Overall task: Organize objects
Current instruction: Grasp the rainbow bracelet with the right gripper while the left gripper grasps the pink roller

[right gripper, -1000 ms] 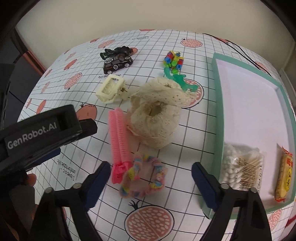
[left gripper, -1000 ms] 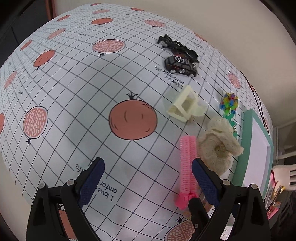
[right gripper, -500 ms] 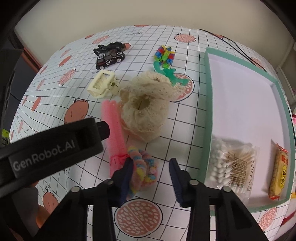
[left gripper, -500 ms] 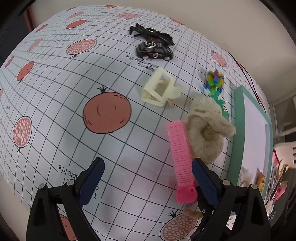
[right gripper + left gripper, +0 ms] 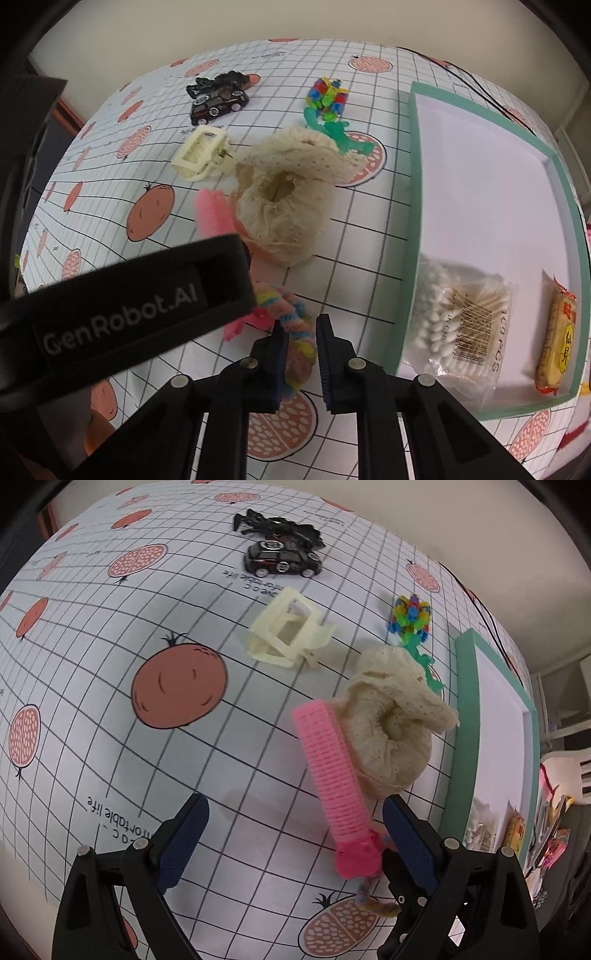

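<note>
While right gripper (image 5: 301, 356) pinches scrunchie (image 5: 295, 332), left gripper (image 5: 291, 843) gapes over pomegranate-print tablecloth (image 5: 110, 657).

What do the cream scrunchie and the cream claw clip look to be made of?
Cream scrunchie: soft fabric, apparently eyelet lace, matte, with tiny holes and gathered folds. Cream claw clip: rigid, likely plastic, smooth with a slight sheen and hard, straight edges.
</note>
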Demonstrator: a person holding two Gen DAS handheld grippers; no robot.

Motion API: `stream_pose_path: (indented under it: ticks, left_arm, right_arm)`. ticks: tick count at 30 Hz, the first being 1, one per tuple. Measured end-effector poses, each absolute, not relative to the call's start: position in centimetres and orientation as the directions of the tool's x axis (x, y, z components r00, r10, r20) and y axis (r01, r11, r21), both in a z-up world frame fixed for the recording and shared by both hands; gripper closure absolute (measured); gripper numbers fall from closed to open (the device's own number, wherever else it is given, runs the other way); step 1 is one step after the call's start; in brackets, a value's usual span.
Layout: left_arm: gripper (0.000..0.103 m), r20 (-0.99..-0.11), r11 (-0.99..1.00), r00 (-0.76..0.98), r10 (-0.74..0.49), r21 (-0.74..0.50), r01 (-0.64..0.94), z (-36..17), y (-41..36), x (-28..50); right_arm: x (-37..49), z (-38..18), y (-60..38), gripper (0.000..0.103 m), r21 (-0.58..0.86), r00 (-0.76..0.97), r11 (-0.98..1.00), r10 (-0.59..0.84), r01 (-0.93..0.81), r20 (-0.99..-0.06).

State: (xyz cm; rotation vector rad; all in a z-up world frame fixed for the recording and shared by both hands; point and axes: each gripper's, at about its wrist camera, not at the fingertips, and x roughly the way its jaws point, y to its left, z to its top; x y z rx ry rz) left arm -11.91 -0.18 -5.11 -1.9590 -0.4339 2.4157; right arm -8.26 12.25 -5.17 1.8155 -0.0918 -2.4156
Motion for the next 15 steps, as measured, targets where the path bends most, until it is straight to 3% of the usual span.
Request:
stream_pose_path:
  ticks: [5,15]
  left_arm:
    - [0.011,-0.96,-0.967,-0.217,0.175,-0.209,0.145,-5.3,0.8,-12.1]
    - [0.04,-0.968,-0.977,-0.206,0.143,-0.172,0.128,-5.5,1.5,-12.0]
  right_arm:
    - [-8.1,-5.3,12.7,0.087,0.125,-0.27,-0.991,-0.134,0.049,-0.953]
    - [-8.0,-5.3,12.7,0.087,0.127,-0.27,-0.991,-0.135,0.046,-0.953]
